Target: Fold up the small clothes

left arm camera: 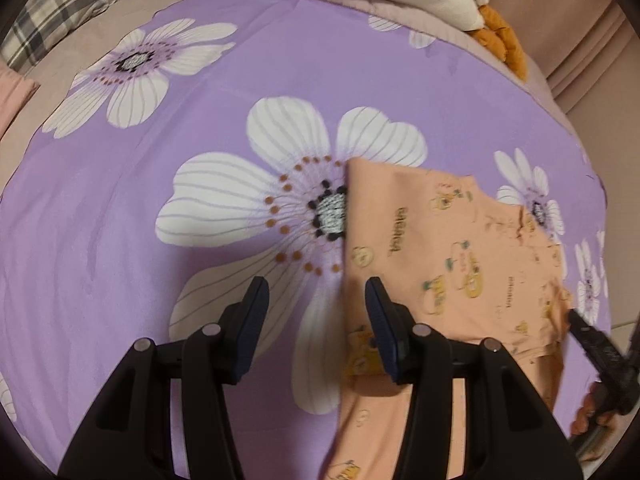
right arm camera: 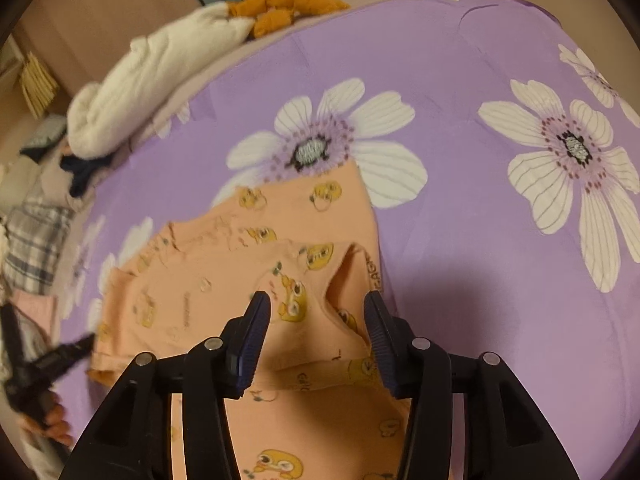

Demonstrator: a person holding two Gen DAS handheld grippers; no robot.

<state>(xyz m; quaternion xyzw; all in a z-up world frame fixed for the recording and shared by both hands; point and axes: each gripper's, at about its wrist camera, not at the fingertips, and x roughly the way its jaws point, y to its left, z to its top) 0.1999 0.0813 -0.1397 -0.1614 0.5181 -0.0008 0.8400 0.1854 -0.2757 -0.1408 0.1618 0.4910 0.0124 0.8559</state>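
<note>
- Work surface: bed, covered by purple bedsheet [left arm camera: 120, 240] printed with large white flowers.
- Task item: peach garment [left arm camera: 440, 248] with yellow cartoon print, lying partly folded on the sheet, one layer doubled over another (edges uneven).
- Position in left wrist view: right of centre, upper left corner overlapping the centre of a large printed flower.
- Position in right wrist view: centre and lower left, far edge just below a printed flower.
- Left hand-held gripper [left arm camera: 316, 304]: jaws apart, nothing between the pads; left finger above bare sheet, right finger above the garment's left edge (contact cannot be told).
- Right hand-held gripper [right arm camera: 316, 312]: jaws apart, not clamped; raised fold of the garment lying between the fingers, pads clear of the fabric.
- Same right hand-held gripper seen from the left wrist view: dark tip at the garment's right edge, far right of frame.
- Left hand-held gripper seen from the right wrist view: blurred dark tip at the garment's lower left corner, fingers of a person's hand [right arm camera: 54, 420] below it.
- Far edge of bed: white plush item [right arm camera: 152, 80] with orange part [right arm camera: 280, 6], beside dark clothing (identity unclear).
- Left margin of left wrist view: grey plaid cloth [left arm camera: 60, 12].
</note>
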